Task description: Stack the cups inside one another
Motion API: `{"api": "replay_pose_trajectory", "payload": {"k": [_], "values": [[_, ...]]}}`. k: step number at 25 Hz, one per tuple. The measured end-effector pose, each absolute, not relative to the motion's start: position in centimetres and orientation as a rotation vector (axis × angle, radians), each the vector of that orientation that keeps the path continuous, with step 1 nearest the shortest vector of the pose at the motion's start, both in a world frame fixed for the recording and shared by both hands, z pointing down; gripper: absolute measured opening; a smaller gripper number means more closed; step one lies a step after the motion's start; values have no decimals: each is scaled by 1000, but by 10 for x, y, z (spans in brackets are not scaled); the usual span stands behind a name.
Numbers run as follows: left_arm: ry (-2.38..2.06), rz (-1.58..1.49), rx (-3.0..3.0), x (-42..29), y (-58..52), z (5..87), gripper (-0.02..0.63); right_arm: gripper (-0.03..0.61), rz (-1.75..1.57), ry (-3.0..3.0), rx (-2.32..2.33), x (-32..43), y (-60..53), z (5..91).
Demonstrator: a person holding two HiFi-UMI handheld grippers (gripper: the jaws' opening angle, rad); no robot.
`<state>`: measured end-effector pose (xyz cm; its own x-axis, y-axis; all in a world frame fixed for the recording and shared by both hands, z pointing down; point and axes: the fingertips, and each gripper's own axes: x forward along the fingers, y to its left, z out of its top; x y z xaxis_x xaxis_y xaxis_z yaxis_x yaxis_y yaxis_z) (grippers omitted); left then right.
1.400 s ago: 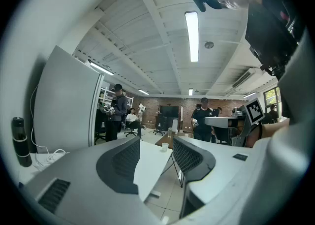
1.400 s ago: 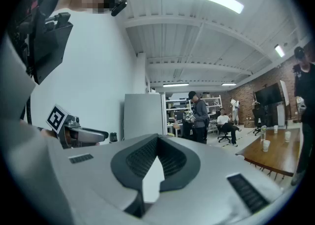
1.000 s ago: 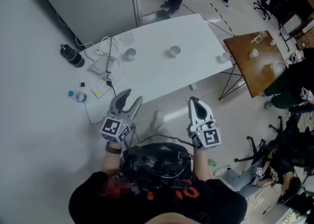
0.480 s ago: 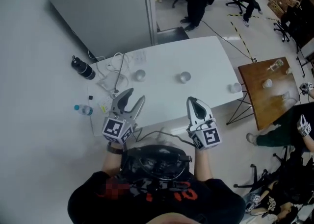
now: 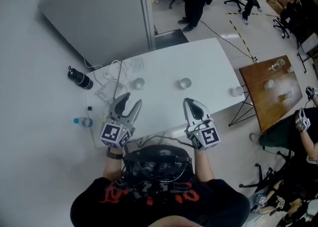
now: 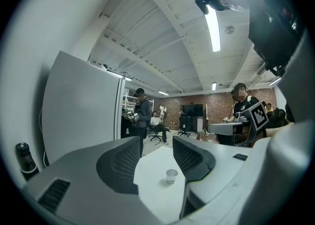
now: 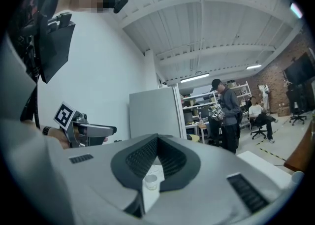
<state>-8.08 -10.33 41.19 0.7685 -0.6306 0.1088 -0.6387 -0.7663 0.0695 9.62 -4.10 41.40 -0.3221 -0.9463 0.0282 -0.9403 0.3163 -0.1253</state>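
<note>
Both grippers at the near edge of the white table [image 5: 208, 57], three cups not yet stacked.
Left gripper [image 5: 131, 101] open, empty, with left cup [image 5: 138, 83] upright just beyond it on the table; middle cup [image 5: 185, 83] upright just beyond right gripper [image 5: 191, 103], closed on nothing; right cup [image 5: 237, 91] alone at the table's right edge. Smooth white top; wooden table [image 5: 271, 107] right of it.

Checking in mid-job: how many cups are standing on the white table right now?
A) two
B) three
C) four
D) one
B: the head view shows three standing apart on the white table: the left cup, the middle cup and the right cup near the table's edge, none nested yet.
</note>
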Motion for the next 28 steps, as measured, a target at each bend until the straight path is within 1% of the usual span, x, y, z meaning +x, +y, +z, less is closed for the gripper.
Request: {"api": "replay_pose_trajectory", "payload": {"k": [10,13,20,21,24,28], "values": [[-991,128,2851,-89,-120,425,213,5,-222,2508,-1861,93,-54,427],[-988,116,2851,-93,-125,424,213,6,-224,2542,-1863,83,-62,437],[-1044,100,2831,-119,-132,425,213,12,-342,2636,-1752,54,-88,473],[-1061,102,2822,-124,-131,426,213,44,-357,2643,-1743,54,-89,477],[-1112,99,2787,-136,-130,431,213,49,-384,2620,-1791,74,-90,490],[-1068,83,2777,-130,-128,437,213,49,-402,2478,-2018,145,-77,510]]}}
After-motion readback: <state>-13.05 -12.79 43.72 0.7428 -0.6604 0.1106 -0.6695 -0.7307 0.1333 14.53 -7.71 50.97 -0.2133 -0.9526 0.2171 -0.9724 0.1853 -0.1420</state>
